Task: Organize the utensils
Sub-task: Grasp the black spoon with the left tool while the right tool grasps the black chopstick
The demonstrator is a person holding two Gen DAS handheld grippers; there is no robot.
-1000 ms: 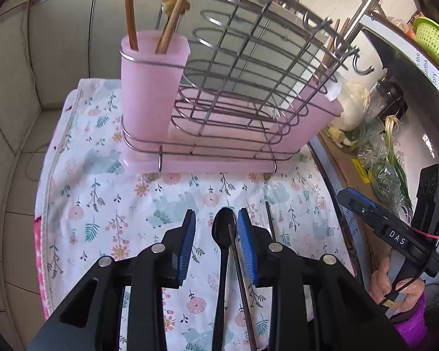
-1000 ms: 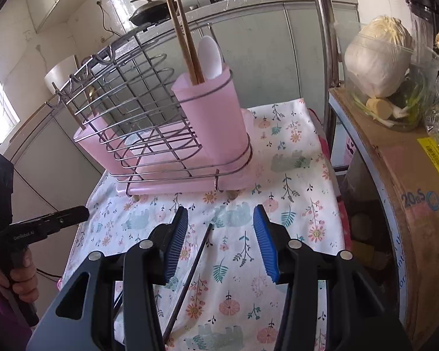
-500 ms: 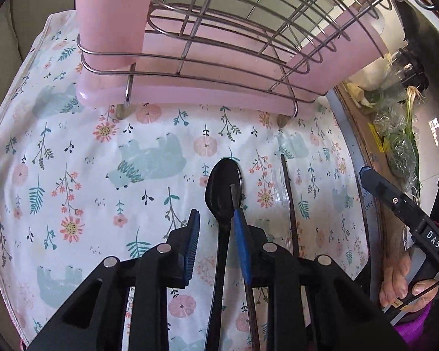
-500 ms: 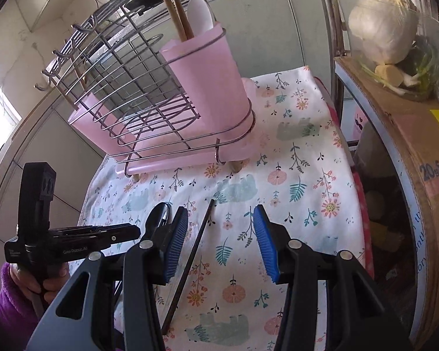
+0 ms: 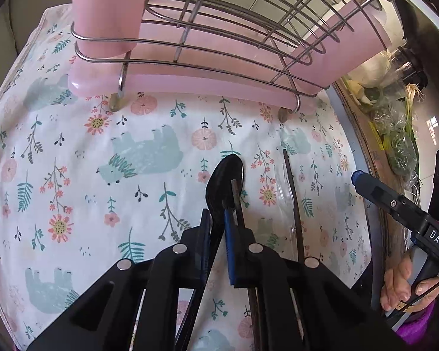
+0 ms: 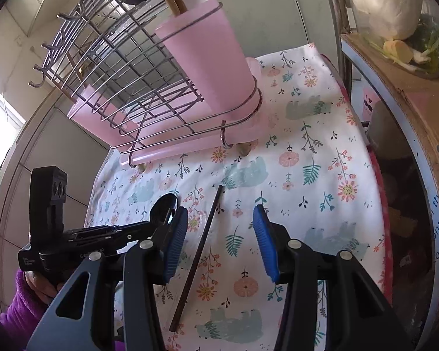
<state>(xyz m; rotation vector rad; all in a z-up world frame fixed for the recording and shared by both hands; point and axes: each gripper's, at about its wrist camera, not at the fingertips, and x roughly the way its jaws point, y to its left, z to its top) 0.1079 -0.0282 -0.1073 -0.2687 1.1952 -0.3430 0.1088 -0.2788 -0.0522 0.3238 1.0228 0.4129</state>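
Black spoon (image 5: 224,181): on the bench cloth before the pink rack (image 5: 207,67), handle running back through the left claw (image 5: 216,219), closing on it. Right claw (image 6: 221,239): half-open, empty, astride the dark chopstick (image 6: 200,251).

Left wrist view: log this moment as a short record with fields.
surface: floral cloth
left gripper: jaws closing around black spoon handle
beside spoon: dark chopstick lying just outside the right pad
second chopstick: on the cloth between the open right gripper pads, untouched
rack: wire drying rack with pink cup
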